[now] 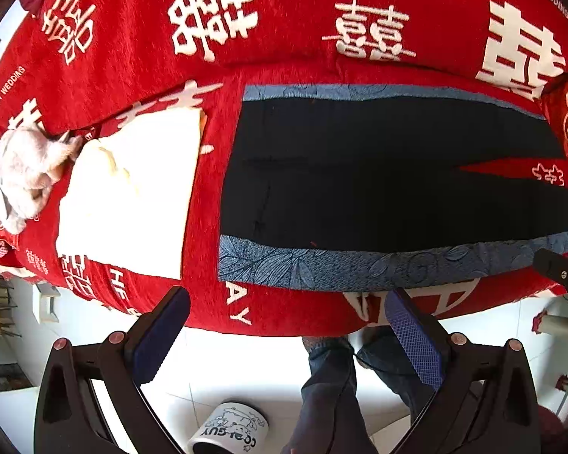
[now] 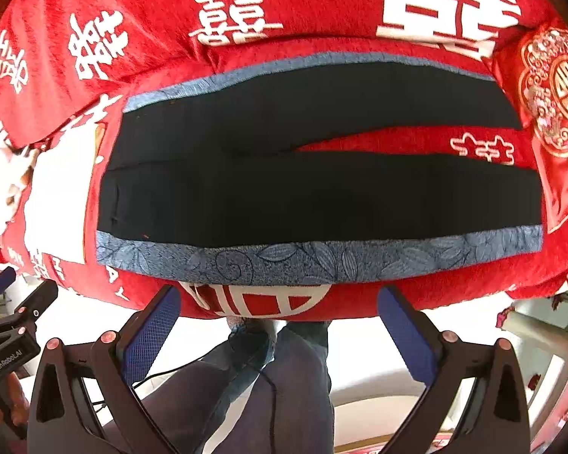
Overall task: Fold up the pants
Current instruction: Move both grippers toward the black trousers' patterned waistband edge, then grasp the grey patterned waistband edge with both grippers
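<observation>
Black pants (image 1: 378,174) with blue patterned side stripes lie flat and unfolded on a red bed cover (image 1: 284,19), waist to the left, legs spread to the right. They also show in the right wrist view (image 2: 303,189). My left gripper (image 1: 287,302) is open and empty, held off the bed's near edge below the waist end. My right gripper (image 2: 278,299) is open and empty, held off the near edge below the middle of the near leg. Neither touches the pants.
A folded cream cloth (image 1: 132,196) and a pale crumpled garment (image 1: 26,174) lie left of the pants. A red embroidered cushion (image 2: 556,113) sits at the right. A white mug (image 1: 231,431) stands on the floor. The person's legs (image 2: 265,378) are below the grippers.
</observation>
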`<state>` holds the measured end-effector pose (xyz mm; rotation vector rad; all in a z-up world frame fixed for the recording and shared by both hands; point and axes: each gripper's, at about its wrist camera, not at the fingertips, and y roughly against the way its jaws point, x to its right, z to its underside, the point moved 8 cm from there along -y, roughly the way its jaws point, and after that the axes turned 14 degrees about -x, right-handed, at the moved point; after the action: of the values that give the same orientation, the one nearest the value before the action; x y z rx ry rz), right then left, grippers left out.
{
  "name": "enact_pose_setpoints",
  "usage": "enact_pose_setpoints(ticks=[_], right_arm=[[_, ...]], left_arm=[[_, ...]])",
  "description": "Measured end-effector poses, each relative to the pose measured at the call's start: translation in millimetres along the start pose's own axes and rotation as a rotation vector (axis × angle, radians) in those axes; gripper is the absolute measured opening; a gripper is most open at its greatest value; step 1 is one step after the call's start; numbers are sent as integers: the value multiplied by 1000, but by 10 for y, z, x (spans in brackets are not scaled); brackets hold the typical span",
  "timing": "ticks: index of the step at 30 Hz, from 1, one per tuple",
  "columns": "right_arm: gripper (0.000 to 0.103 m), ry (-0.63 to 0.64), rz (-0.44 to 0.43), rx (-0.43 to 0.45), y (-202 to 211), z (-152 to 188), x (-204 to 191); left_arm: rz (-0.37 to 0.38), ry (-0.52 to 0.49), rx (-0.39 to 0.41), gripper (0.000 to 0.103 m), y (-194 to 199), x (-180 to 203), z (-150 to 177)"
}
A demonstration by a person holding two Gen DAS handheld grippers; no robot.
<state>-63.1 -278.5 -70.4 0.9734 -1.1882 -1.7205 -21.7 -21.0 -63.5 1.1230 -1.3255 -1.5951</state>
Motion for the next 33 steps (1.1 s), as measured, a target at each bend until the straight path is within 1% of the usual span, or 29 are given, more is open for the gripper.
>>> enact_pose_setpoints(ticks=[6, 10, 16, 24, 28, 31, 32, 33], right_arm=[[103, -44, 51, -4, -201, -4, 13], [103, -22, 97, 10, -342, -50, -16], [103, 10, 137, -2, -672, -129, -31], [103, 4, 123, -5, -1029, -181, -41], [103, 10, 136, -7, -1172, -188, -37], [103, 1, 107, -5, -1225, -203, -45], [103, -1, 80, 4, -1221, -205, -58], [103, -3, 34, 17, -1211, -205, -94]], left_arm=[[-8, -46, -15, 103, -329, -59, -46], [14, -31, -16, 103, -551, -88, -101], [41, -12, -34, 103, -904, -53, -157], [74, -5, -13, 103, -1181, 3, -195], [86, 6, 0, 103, -1273, 2, -239], [111, 23, 20, 103, -1300, -36, -282], [128, 33, 30, 103, -1300, -64, -302], [170, 55, 40, 103, -1300, -106, -319]])
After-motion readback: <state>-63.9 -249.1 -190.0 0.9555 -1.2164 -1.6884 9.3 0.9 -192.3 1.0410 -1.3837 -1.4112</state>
